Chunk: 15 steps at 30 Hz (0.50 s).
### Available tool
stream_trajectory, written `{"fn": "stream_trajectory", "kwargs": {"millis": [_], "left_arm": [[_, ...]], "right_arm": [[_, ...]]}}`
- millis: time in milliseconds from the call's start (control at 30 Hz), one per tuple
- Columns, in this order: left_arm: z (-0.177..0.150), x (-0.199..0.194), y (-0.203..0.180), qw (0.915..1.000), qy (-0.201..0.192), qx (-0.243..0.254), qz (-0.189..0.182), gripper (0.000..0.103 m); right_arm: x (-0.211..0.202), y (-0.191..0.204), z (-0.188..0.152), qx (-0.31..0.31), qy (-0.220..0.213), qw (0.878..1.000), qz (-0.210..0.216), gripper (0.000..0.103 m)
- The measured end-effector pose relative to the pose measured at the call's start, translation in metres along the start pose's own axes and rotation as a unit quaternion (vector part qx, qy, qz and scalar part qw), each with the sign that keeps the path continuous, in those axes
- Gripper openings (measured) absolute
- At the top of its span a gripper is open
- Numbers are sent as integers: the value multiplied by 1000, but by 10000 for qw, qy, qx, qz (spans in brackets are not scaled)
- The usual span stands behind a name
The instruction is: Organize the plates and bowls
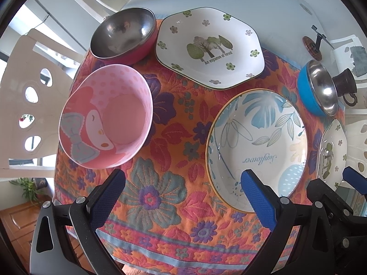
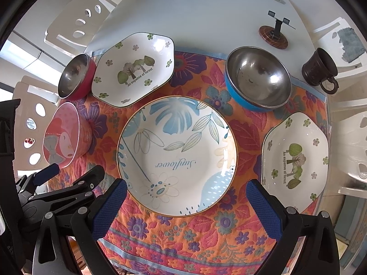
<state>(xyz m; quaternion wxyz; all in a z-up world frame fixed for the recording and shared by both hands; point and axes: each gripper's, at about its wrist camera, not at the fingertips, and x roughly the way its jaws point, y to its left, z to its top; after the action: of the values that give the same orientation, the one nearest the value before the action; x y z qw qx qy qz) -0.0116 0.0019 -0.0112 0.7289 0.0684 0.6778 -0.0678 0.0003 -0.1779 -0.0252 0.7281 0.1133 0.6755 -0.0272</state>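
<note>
Left wrist view: the left gripper (image 1: 183,197) hangs above the near edge of the floral tablecloth (image 1: 160,165) with its jaws spread wide and nothing between them. The pink cartoon bowl (image 1: 106,116) lies ahead and to the left of the left finger, tipped on its side so that its mouth faces the camera. The round Sunflower plate (image 1: 257,149) lies ahead to the right, its near rim passing behind the right finger. Farther off stand the red steel-lined bowl (image 1: 125,35), touching or nearly touching the hexagonal forest plate (image 1: 209,48), and the blue steel-lined bowl (image 1: 317,87). A second hexagonal plate (image 1: 332,151) shows at the right edge.

Right wrist view: the right gripper (image 2: 187,202) is likewise wide open and empty, centred straight on the Sunflower plate (image 2: 176,153), whose near rim sits between the fingers. This hand looks the better placed for that plate, the left for the pink bowl (image 2: 66,135). The second hexagonal plate (image 2: 296,160) lies just right of the right finger. A dark mug (image 2: 320,70) and a small stand (image 2: 274,34) sit on the white table (image 2: 195,18), clear of the way.
</note>
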Motion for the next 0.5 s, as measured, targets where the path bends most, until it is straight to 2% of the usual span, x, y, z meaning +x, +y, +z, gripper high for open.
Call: {"fn": "stream_trajectory", "kwargs": {"millis": [500], "left_arm": [[-4,2,-4,10000,-12,37,1,101]], "right_arm": [[0,-4,-2,13,-12,10000,0,103]]}}
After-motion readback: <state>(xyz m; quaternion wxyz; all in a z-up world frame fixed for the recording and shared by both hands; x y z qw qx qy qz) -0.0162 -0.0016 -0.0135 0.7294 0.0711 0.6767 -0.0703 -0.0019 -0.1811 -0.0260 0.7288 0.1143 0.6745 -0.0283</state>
